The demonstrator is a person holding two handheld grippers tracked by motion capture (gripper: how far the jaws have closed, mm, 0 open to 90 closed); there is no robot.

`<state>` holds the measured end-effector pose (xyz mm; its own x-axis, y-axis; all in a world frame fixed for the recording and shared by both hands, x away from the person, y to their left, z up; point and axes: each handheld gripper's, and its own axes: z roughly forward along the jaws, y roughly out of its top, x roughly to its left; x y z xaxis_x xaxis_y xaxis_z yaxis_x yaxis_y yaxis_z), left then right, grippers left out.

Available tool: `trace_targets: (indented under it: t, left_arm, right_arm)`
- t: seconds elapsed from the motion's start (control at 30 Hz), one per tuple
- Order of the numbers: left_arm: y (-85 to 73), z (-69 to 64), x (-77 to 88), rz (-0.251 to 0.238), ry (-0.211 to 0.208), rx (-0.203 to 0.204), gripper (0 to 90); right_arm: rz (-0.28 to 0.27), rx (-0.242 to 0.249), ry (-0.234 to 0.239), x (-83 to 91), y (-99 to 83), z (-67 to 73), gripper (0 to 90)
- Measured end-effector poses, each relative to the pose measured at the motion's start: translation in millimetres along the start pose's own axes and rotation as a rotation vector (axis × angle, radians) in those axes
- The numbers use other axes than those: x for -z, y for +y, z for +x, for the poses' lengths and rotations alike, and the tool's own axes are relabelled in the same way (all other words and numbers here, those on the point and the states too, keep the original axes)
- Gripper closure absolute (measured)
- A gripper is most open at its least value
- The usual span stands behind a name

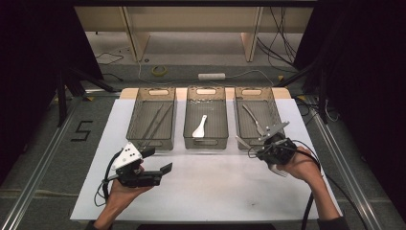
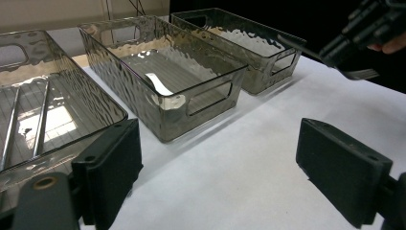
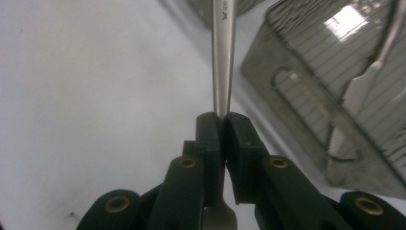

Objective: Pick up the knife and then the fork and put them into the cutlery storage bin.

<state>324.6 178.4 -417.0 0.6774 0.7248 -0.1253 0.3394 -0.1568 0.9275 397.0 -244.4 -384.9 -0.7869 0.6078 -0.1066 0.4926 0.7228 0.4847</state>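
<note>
Starting at the left of the high view, we see the left gripper (image 1: 160,160) held in the person's left hand (image 1: 122,191) low over the white table sheet (image 1: 215,187), its jaws spread wide with nothing between them; in the left gripper view the two black pads (image 2: 107,167) stand well apart over bare sheet, just in front of the bins. Behind it stands the left bin (image 1: 152,119), which holds long metal chopsticks (image 1: 154,122) lying lengthwise. Next comes the middle bin (image 1: 206,117), with a white spoon (image 1: 199,127) on its floor. Further right stands the right bin (image 1: 258,116), holding a piece of metal cutlery (image 1: 253,120). At the near edge of that bin we find the right gripper (image 1: 268,146), carried in the person's right hand (image 1: 299,165), and here is the fork (image 3: 223,52): its jaws are pressed together on the fork's handle. In the right gripper view the handle runs straight up and away from the closed pads, while the tined end pokes out below them toward the camera. The fork is off the sheet, held just beside the right bin's near left corner, outside its walls.
</note>
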Motion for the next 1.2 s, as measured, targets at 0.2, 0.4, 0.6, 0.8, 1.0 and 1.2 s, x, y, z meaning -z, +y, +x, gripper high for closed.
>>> trace_targets:
  t: [0.2, 0.4, 0.6, 0.8, 1.0, 1.2]
  left_arm:
    - [0.0, 0.8, 0.4, -0.003, 0.003, 0.0, 15.2]
    - [0.0, 1.0, 0.6, -0.002, 0.002, 0.001, 15.2]
    - [0.0, 1.2, 0.9, -0.005, 0.002, 0.001, 15.2]
    - [0.0, 0.8, 0.5, -0.005, 0.002, 0.0, 15.2]
    - [0.1, 1.1, 0.7, -0.004, 0.001, 0.0, 15.3]
    - [0.2, 1.1, 1.2, -0.006, 0.0, -0.002, 15.2]
  right_arm:
    - [-0.033, -0.037, -0.036, 3.5, 17.8, -20.0, 84.5]
    - [-0.055, -0.088, -0.076, 4.5, 35.6, -38.7, 84.5]
    - [-0.091, -0.145, -0.089, 2.8, 47.1, -57.9, 84.4]
    - [-0.095, -0.176, -0.106, -2.8, 55.5, -71.1, 84.4]
    - [-0.082, -0.207, -0.125, -11.0, 68.3, -84.6, 84.4]
    - [-0.063, -0.249, -0.146, -23.4, 76.6, -96.1, 84.4]
